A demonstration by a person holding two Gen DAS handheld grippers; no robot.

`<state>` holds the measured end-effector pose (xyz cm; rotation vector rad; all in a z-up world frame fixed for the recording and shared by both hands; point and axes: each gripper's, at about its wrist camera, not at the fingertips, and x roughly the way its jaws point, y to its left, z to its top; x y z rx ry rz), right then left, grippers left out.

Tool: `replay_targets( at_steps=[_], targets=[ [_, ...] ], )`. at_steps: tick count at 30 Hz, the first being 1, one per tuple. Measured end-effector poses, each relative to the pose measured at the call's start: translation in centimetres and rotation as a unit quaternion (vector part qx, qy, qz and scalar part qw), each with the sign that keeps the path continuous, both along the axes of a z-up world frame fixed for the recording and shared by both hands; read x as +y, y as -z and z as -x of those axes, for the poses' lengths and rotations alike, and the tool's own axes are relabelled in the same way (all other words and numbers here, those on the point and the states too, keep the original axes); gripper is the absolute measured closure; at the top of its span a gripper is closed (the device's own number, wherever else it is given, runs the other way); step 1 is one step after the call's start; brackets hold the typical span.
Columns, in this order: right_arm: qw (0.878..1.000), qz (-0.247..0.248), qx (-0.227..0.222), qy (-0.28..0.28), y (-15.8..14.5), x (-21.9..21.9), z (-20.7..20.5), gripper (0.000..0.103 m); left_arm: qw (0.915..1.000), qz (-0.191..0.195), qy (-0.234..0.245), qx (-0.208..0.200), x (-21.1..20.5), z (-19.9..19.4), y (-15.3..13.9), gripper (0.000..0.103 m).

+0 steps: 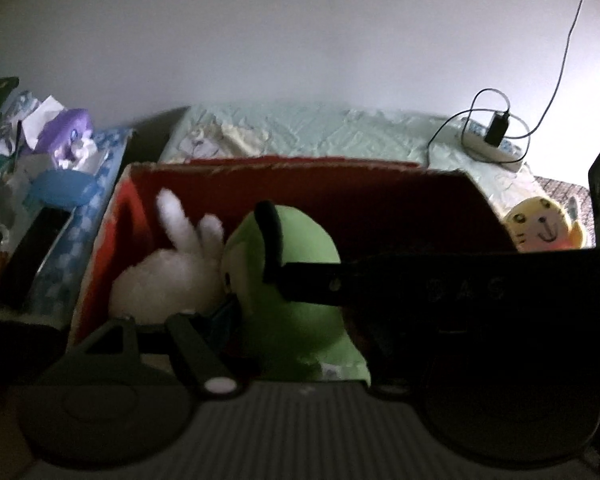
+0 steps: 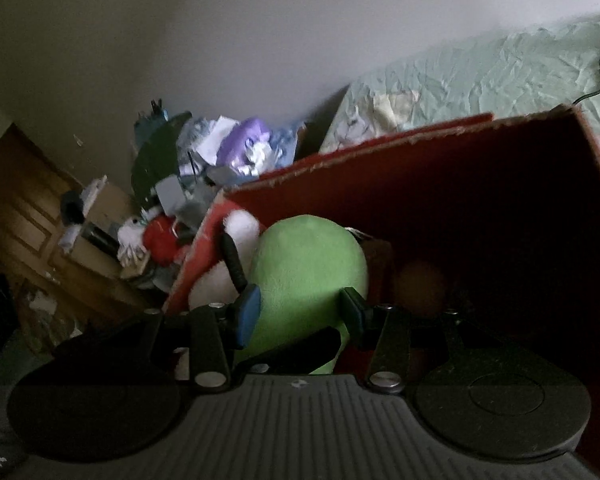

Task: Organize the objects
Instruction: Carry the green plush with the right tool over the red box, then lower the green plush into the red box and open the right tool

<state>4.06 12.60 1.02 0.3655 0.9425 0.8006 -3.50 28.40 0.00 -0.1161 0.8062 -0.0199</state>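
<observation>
Through the left wrist view we see the green plush toy (image 1: 288,280) inside the red cardboard box (image 1: 340,196), pressed against a white plush rabbit (image 1: 168,276); our left hand-held gripper (image 1: 220,320) is mostly hidden, so we cannot tell its opening. Through the right wrist view our right hand-held gripper (image 2: 300,312) holds the green toy at its lower body, fingers (image 2: 248,312) on either side. We judge it light, soft and squashy, best held around the middle.

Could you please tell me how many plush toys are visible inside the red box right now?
2: a green plush toy between the right gripper fingers, and a white bunny plush beside it in the red box. The box's dark side may hide more.
</observation>
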Motion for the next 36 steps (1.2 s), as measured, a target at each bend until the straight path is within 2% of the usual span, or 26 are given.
replay_targets(
  at_steps=[8,17,27,36],
  targets=[
    [1.0,0.003,0.016,-0.014,0.8,0.8,-1.1,0.052,0.9999,0.0,0.005,0.01,1.2,-0.4,0.5,0.038],
    [0.999,0.013,0.037,-0.031,1.3,1.2,-1.9,0.048,0.9996,-0.018,0.006,0.022,0.3,-1.6,1.1,0.033],
    [0.997,-0.009,0.071,-0.029,1.9,0.6,-2.5,0.044,0.999,-0.033,0.0,0.029,-0.1,-1.9,1.4,0.027],
    [0.996,-0.012,0.077,-0.035,1.8,0.6,-2.6,0.041,0.9989,-0.037,-0.001,0.029,-0.3,-1.9,1.4,0.026]
  ],
)
